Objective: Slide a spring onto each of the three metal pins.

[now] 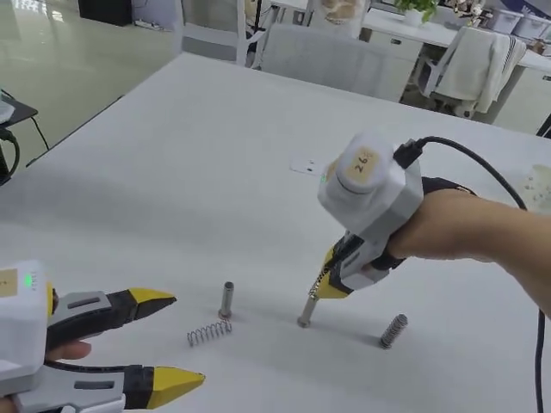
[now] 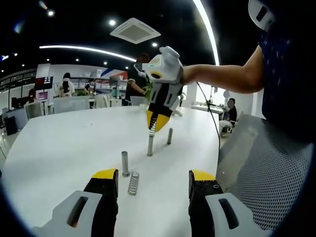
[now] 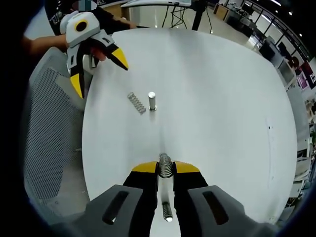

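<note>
Right tongs [image 1: 322, 282] pinch spring [image 3: 166, 168] over pin [image 1: 306, 311] | left tongs [image 1: 188, 337] agape | sticker [image 1: 362, 163] illegible

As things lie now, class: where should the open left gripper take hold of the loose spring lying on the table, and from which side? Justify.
Grip the loose spring at its middle coils, jaws across its width, coming down from above. It lies flat near the bare pin with both flanks exposed. A middle grip would probably leave an end free for threading.
</note>
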Motion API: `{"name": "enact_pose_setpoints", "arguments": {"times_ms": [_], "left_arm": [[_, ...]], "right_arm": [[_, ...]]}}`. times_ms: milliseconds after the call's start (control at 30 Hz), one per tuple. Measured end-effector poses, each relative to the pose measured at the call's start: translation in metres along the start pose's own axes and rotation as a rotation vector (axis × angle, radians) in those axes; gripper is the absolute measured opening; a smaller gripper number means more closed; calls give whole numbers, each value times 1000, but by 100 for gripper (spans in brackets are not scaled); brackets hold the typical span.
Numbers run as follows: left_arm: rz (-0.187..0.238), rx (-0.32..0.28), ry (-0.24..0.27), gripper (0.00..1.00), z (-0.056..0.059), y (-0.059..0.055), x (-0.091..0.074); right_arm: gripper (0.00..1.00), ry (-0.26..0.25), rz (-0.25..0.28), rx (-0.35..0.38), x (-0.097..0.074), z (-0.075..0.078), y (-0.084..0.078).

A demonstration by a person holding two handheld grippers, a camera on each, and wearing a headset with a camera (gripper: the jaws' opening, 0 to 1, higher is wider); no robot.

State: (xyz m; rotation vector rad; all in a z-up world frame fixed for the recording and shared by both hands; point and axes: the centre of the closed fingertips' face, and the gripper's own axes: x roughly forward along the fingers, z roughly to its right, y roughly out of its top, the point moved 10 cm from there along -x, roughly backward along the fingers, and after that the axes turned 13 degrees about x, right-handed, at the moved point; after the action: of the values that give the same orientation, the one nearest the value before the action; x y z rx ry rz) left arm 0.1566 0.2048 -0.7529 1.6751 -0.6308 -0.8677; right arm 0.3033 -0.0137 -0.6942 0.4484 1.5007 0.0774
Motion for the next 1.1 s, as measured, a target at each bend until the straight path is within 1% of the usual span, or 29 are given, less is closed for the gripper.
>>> {"name": "enact_pose_setpoints", "arguments": {"times_ms": [233, 600, 1100], "left_arm": [[-1, 0, -2, 52, 0, 1, 0], [-2, 3, -3, 51, -1, 3, 1], [-6, 7, 0, 51, -2, 5, -1]], "right_arm": [[9, 5, -17, 4, 8, 1, -2], [9, 6, -28, 13, 22, 0, -5], [9, 24, -40, 30, 39, -2, -8]]}}
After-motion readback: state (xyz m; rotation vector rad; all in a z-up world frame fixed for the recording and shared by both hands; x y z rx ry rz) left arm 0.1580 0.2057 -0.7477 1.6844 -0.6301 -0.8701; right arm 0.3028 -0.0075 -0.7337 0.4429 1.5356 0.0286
